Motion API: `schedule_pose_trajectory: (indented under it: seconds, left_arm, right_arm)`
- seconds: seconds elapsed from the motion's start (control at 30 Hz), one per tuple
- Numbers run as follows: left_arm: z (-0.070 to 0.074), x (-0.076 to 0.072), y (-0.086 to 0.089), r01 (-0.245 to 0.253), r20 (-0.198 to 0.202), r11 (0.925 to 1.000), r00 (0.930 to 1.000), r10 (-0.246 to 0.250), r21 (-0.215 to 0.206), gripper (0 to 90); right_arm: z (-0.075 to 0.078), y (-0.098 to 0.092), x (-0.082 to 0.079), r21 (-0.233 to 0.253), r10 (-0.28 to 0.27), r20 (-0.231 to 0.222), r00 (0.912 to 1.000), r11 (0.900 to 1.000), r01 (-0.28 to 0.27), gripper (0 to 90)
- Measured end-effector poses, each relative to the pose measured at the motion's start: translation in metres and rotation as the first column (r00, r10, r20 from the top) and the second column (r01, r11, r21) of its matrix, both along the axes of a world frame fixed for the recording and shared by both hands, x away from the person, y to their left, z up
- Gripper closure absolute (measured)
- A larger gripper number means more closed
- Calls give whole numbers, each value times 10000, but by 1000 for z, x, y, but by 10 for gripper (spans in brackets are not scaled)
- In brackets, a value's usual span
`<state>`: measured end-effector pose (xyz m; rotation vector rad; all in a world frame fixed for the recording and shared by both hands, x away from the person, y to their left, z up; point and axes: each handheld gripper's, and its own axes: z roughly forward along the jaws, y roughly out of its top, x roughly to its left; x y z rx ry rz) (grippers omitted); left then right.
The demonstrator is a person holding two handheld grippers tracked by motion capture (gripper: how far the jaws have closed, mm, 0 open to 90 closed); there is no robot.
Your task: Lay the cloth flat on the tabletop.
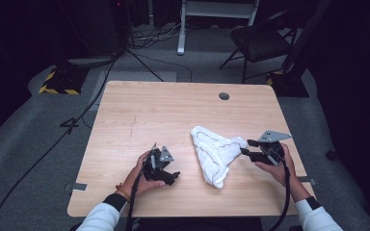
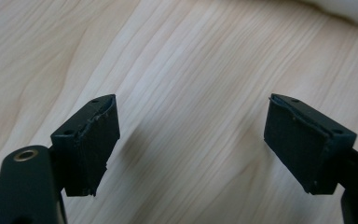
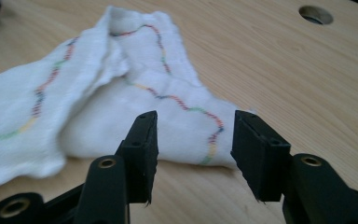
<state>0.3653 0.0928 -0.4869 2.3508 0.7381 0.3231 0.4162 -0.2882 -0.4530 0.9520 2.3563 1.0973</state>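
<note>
Now right gripper (image 3: 193,156), jaws apart, lines up on near corner of cloth (image 3: 121,107): pinch hem squarely. Left gripper (image 2: 191,140), jaws apart, waits beside cloth.

Beyond my wooden desk (image 1: 139,110), with its round cable hole (image 1: 224,96) near the far edge, I see a grey carpet floor (image 1: 24,144). A black folding chair (image 1: 260,41) stands at the far right, a white frame (image 1: 217,9) behind it, cables (image 1: 77,115) trailing left, and a yellow-black striped base (image 1: 58,86) there
</note>
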Motion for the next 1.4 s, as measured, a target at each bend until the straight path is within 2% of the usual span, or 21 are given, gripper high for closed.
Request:
schedule_pose_trajectory:
  seconds: [0.03,0.13,0.23,0.33,0.43,0.47,0.5,0.57,0.63,0.7,0.73,0.77,0.83,0.93,1.07,1.13,1.3,1.4]
  left_arm:
    - [3,-1,-7,188,160,9998,9997,-187,-54,168]
    - [15,-6,-25,597,604,9971,9966,-569,-463,172]
    - [26,-8,-39,885,841,9930,9931,-819,-779,176]
    - [34,-9,-57,1322,1116,9862,9864,-1209,-996,181]
    - [40,-7,-78,1828,1193,9761,9784,-1689,-1177,187]
    - [40,-7,-83,1905,1194,9744,9770,-1764,-1195,192]
    - [39,-6,-91,2046,1198,9714,9744,-1903,-1206,197]
    - [35,-5,-105,2258,1280,9696,9686,-2131,-942,205]
    - [29,-3,-113,2223,1181,9725,9698,-2132,-699,227]
    - [22,0,-117,2461,1038,9682,9651,-2405,-447,366]
    - [17,2,-117,2540,1014,9671,9625,-2517,-109,395]
    - [15,3,-116,2606,930,9654,9613,-2595,0,451]
    - [14,5,-109,2775,746,9605,9584,-2755,-184,543]
    - [16,9,-100,2864,828,9573,9557,-2825,-397,684]
    - [19,9,-92,2939,964,9552,9523,-2896,-339,766]
    - [21,9,-86,2865,1064,9577,9534,-2822,-266,783]
    - [35,10,-60,2450,1205,9683,9638,-2378,-488,806]
    - [39,9,-47,2268,1146,9721,9690,-2191,-594,830]
  right_arm:
    - [-3,-1,6,-3,-108,-75,9999,9999,108,504]
    - [-13,5,21,-614,-230,-311,9993,9979,210,488]
    - [-20,10,31,-731,-256,-515,9983,9971,218,485]
    - [-25,14,40,-815,-306,-767,9966,9964,243,480]
    - [-30,17,45,-925,-283,-900,9955,9955,199,485]
    - [-33,19,46,-1047,-267,-1009,9945,9944,161,494]
    - [-34,19,47,-968,-229,-1044,9943,9952,127,506]
    - [-35,18,47,-890,-219,-1122,9934,9960,119,524]
    - [-35,17,47,-686,-88,-1261,9920,9976,1,584]
    - [-35,17,46,-671,-34,-1266,9919,9977,-52,620]
    - [-35,17,45,-666,19,-1268,9919,9977,-104,653]
    - [-35,17,44,-658,100,-1248,9921,9977,-183,679]
    - [-34,18,43,-730,159,-1174,9930,9970,-246,732]
    - [-33,17,41,-792,178,-1025,9946,9965,-260,782]
    - [-26,12,37,-529,155,-706,9974,9984,-193,820]
    - [-21,11,34,-452,167,-538,9984,9988,-192,841]
    - [-12,10,25,-517,377,-53,9993,9979,-379,852]
    - [-7,8,18,-495,553,106,9984,9973,-547,853]
